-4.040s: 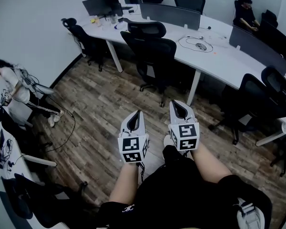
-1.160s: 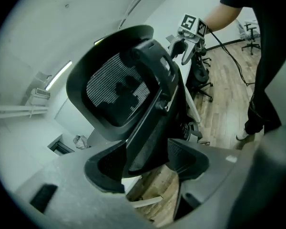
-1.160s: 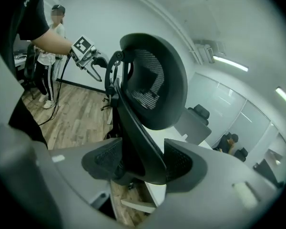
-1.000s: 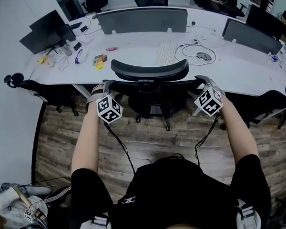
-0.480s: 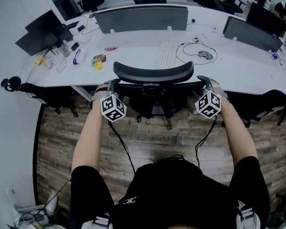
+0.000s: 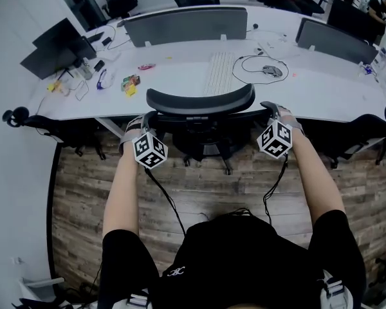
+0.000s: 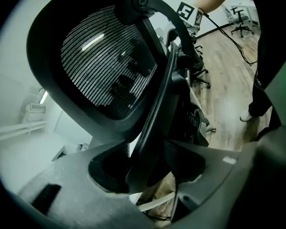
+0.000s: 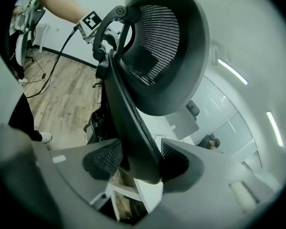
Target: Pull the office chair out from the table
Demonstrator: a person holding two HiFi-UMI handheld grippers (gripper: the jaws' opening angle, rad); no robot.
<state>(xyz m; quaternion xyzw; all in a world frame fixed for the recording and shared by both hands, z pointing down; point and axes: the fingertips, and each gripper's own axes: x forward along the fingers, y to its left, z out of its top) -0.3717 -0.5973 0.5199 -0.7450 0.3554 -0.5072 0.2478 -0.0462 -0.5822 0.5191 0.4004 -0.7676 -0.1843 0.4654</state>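
- Only your gripper views show it: left gripper (image 7: 150,173) and right gripper (image 8: 136,163), jaws just closing, clamp the black mesh office chair (image 6: 201,100) by its back edges.
- Head view hides both grips.

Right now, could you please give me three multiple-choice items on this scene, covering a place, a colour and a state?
1. Where is the keyboard? A. on the floor B. on the desk beyond the headrest C. on a seat
2. What colour is the chair back? A. white B. red C. black
3. What do both tongs grip? A. nothing B. the chair back's edges C. a cable
1 B: it lies on the white top past the headrest.
2 C: frame and mesh are black.
3 B: the left tongs and right tongs, which have just been closing, each press on an edge.
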